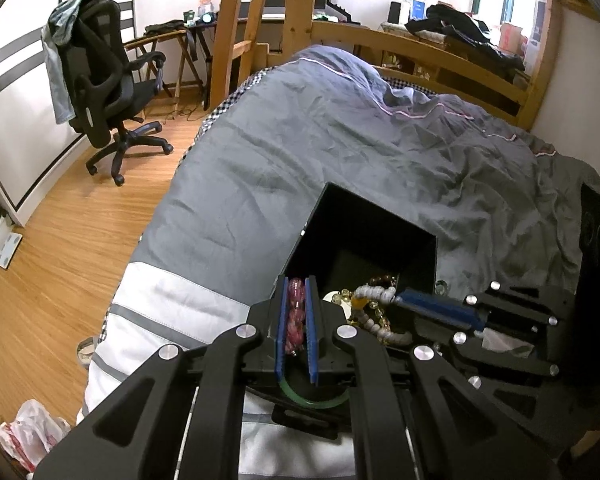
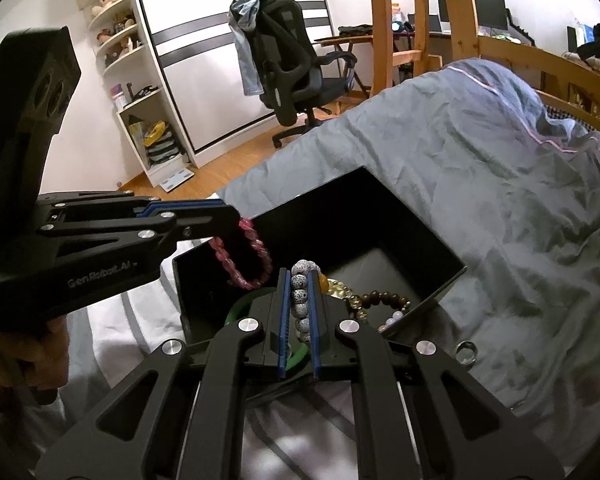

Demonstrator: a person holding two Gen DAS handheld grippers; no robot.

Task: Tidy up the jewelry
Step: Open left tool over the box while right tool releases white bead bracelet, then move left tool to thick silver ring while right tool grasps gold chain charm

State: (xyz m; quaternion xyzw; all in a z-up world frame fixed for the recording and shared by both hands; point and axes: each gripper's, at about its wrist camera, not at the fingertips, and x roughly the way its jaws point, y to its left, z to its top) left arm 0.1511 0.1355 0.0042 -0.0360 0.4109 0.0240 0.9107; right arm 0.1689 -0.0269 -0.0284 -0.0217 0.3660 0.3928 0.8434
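Observation:
An open black box [image 1: 416, 252] [image 2: 380, 216] lies on the grey duvet. My left gripper [image 1: 296, 284] [image 2: 236, 220] is shut on a pink bead bracelet [image 1: 295, 320] [image 2: 256, 252] that dangles over the box's near corner. My right gripper [image 2: 302, 276] [image 1: 396, 300] is shut on a white speckled bead bracelet [image 2: 302, 300] [image 1: 374, 292] at the box's front. Inside the box lie a brown bead bracelet [image 2: 384, 298] [image 1: 382, 280] and a yellow clear-bead bracelet [image 2: 340, 286] [image 1: 346, 294]. A green bangle [image 1: 312, 398] [image 2: 240, 306] shows beneath the grippers.
A silver ring [image 2: 466, 350] lies on the duvet [image 1: 340, 140] right of the box. A black office chair [image 1: 108, 92] [image 2: 296, 68] stands on the wooden floor beyond the bed. A wooden bunk frame [image 1: 420, 48] borders the far side. A hand [image 2: 24, 344] holds the left gripper.

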